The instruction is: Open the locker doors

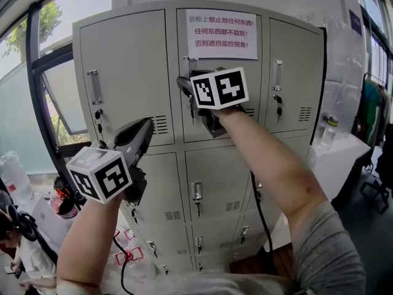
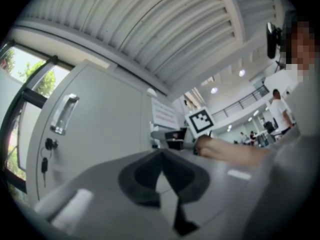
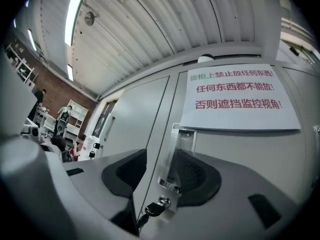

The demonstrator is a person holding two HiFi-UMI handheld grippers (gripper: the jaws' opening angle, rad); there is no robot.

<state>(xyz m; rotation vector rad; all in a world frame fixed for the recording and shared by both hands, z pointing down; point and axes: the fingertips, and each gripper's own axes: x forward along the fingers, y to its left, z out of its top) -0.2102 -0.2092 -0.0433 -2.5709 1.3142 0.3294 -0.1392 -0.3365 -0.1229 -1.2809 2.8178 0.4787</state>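
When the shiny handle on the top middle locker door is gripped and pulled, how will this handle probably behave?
The handle looks like rigid shiny metal, so it probably will not bend but may be slippery in a grip. It is fixed to the top middle door, which likely swings out rather than lifts. The key below may swing.

Right tongs (image 1: 187, 94) at the top-middle handle (image 1: 186, 66), perhaps astride it; left tongs (image 1: 143, 133) lower, by the top-left door (image 1: 129, 60).
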